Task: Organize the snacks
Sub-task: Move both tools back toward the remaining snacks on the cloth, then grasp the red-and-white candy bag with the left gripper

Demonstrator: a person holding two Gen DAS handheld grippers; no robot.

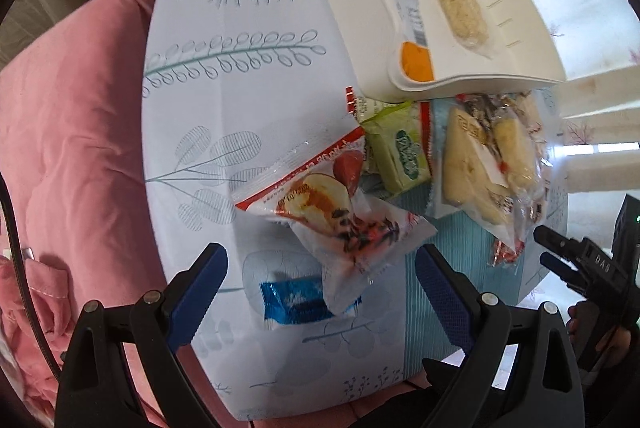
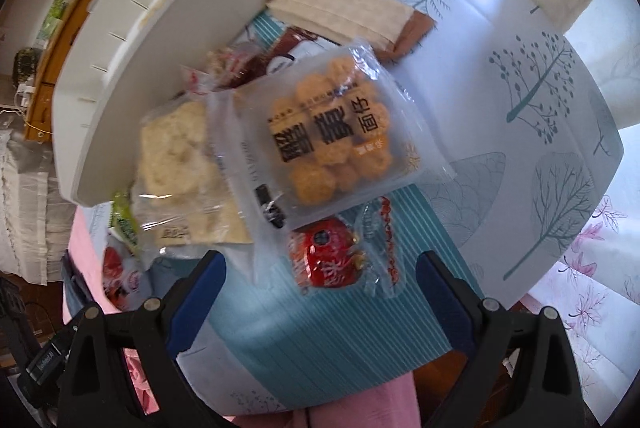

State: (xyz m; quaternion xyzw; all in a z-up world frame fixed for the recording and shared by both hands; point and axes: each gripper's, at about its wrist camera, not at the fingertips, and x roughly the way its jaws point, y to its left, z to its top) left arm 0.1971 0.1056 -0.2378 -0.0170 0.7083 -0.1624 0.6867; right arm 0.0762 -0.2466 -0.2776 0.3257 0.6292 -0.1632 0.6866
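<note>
A: Left wrist view, left to right. What occupies the near-left?

B: Pink bedding (image 1: 72, 156) at far left, beside a table under a leaf-printed tablecloth (image 1: 256, 76). The left gripper (image 1: 320, 276) hangs over the near edge, jaws spread wide, nothing between the blue pads (image 1: 200, 288). Just past them lie a blue-wrapped snack (image 1: 292, 302) and, overlapping it, a clear packet printed with an apple slice (image 1: 332, 204).

A: And toward the right?

B: A green packet (image 1: 400, 152), then clear bags of pale biscuits (image 1: 488, 164), all just beside the near wall of a white plastic bin (image 1: 440, 8). The bin, at the far right, holds a clear-wrapped pale cake (image 1: 464, 14) and an orange-ended packet (image 1: 418, 58). The right gripper (image 1: 556, 248) enters at the right edge; its jaw state cannot be read here.

A: Right wrist view?

B: The white bin stands far left. Near it lies a pale rice-cracker bag (image 2: 180, 164); overlapping that, a clear bag of orange puffs (image 2: 332, 136); nearer, a red-wrapped sweet (image 2: 328, 256). Farther off lies a beige wafer packet (image 2: 348, 12). The right gripper's jaws are wide apart, holding nothing.
</note>
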